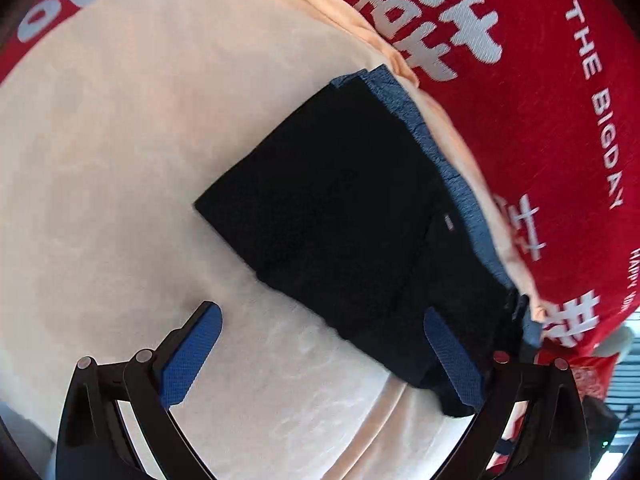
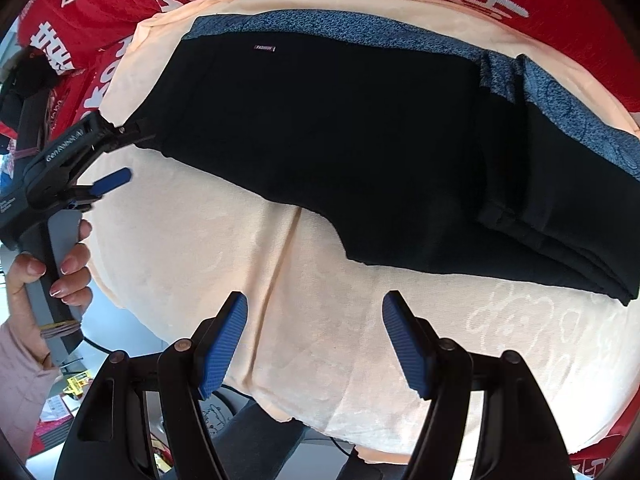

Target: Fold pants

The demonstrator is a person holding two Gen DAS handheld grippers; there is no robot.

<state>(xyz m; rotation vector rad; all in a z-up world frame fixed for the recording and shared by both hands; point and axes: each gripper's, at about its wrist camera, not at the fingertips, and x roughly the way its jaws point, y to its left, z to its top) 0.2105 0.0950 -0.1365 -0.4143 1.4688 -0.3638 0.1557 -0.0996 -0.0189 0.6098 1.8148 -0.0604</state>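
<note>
Black pants (image 2: pixel 340 132) lying flat on a peach blanket (image 2: pixel 320 340), already folded lengthwise into a long strip, running from about 10 o'clock to 4 o'clock in the right wrist view. Blue-grey textured panel (image 2: pixel 360 30) along the far edge, tiny woven label (image 2: pixel 265 48) up near 11 o'clock. Leg ends stacked in layers over at 3 to 4 o'clock. Under the blanket, a red cloth with white lettering (image 1: pixel 560 100), showing at 12 to 3 o'clock in the left wrist view.

Right gripper (image 2: pixel 314 344) down at 6 o'clock, jaws standing well apart, nothing between the blue pads (image 2: pixel 222 346), just bare blanket below and the near pants edge a bit beyond the tips.

Left gripper (image 1: pixel 320 354) at 6 o'clock in its own view, jaws also wide apart and clamped on nothing. One pad over plain blanket, the other pad (image 1: pixel 454 354) over the corner of the pants. Can't tell if that pad is actually touching the fabric or just hanging above it. Same gripper visible from the right wrist view at 9 o'clock, tips right at the waist-end corner, with a hand (image 2: pixel 44 276) wrapped round the grey handle and a pink sleeve (image 2: pixel 18 384) below it.

Clutter off the blanket edge at 7 o'clock, too small to make out.
</note>
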